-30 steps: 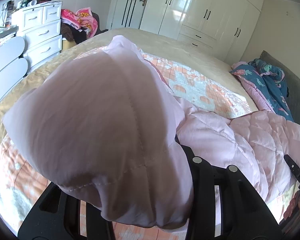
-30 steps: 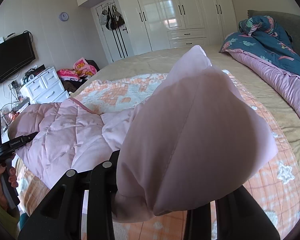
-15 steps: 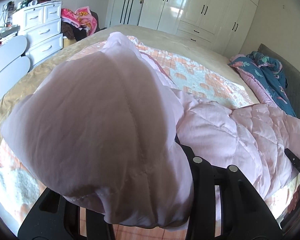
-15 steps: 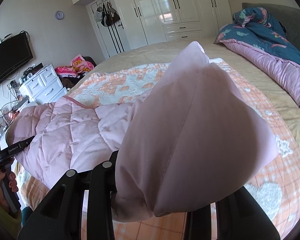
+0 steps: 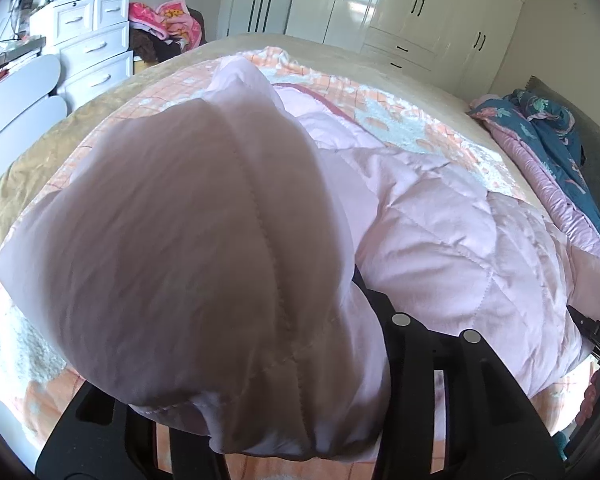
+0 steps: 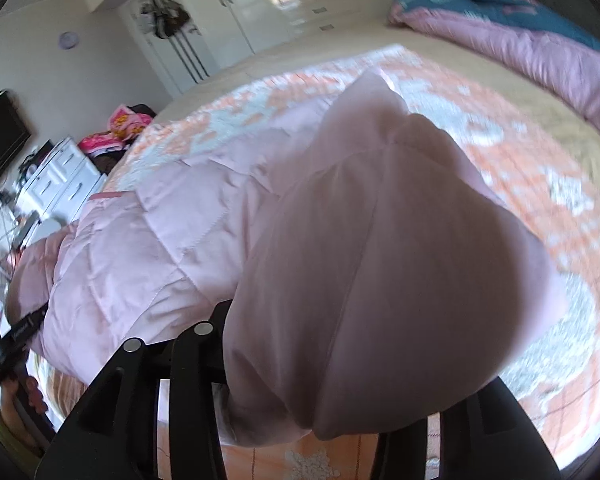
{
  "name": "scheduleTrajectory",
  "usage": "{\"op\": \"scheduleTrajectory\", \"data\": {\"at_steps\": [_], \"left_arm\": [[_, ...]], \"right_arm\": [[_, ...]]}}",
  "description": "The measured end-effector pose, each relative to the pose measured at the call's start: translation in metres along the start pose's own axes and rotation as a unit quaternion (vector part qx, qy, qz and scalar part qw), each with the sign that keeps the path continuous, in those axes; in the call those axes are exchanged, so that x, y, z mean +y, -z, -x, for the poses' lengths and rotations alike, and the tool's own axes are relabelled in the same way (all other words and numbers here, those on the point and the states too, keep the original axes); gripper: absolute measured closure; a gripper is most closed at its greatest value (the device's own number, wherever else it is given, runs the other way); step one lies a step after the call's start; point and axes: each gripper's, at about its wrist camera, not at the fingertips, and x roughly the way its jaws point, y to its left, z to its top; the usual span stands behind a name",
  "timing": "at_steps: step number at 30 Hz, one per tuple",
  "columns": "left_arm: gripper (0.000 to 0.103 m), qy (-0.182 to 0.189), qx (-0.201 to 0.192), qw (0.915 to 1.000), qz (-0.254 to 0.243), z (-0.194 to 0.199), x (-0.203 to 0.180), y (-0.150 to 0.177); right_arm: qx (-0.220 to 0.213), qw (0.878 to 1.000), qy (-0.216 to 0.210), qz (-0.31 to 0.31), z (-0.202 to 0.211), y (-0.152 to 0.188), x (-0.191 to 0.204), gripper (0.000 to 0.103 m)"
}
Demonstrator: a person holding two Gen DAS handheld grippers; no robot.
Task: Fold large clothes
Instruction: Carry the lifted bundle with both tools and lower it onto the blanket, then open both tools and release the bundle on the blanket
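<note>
In the left wrist view the left gripper [image 5: 260, 420], jaws opening, has a bunched corner of the pink quilted jacket [image 5: 460, 240] between them above the bed [image 5: 40, 168], and in the right wrist view the right gripper [image 6: 320, 420], jaws also opening, has another corner bunched between them, the rest spread on the bed.

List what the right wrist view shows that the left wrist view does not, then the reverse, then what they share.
Only the right wrist view: a wall clock, a black TV, and the person's hand gripping the other tool's handle.

Only the left wrist view: the grey headboard and white oval boards.

Both: the pink quilted jacket, a bunched part filling each gripper's opening jaws, the orange checked blanket, the teal floral duvet, white wardrobes and the white drawer unit.
</note>
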Motion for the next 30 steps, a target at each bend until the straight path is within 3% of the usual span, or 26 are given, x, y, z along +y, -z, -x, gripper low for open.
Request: {"op": "scheduleTrajectory", "data": {"at_steps": [5,8,12,17,26,29,30], "left_arm": [[0.065,-0.003,0.003,1.0000,0.000,0.000,0.000,0.003],[0.065,-0.003,0.005,1.0000,0.001,0.000,0.000,0.003],[0.065,-0.003,0.006,1.0000,0.004,0.001,0.001,0.004],[0.061,0.002,0.010,0.9999,0.010,0.002,0.005,0.002],[0.040,0.010,0.029,0.9993,0.021,0.021,0.012,0.006],[0.027,0.003,0.033,0.9993,0.015,0.035,0.012,0.010],[0.018,0.001,0.030,0.9995,0.011,0.040,0.011,0.012]], "right_arm": [[0.014,0.999,-0.007,-0.032,-0.002,0.002,-0.010,0.049],[0.013,0.998,-0.023,-0.064,0.007,0.008,-0.017,0.026],[0.003,0.998,-0.027,-0.064,0.027,0.018,-0.020,0.013],[-0.008,0.999,-0.017,-0.045,0.050,0.025,-0.017,0.007],[-0.043,0.999,-0.002,-0.011,0.084,0.026,-0.014,0.005],[-0.057,0.998,0.005,0.007,0.093,0.027,-0.008,0.004],[-0.061,0.998,0.008,0.016,0.096,0.028,-0.004,0.004]]}}
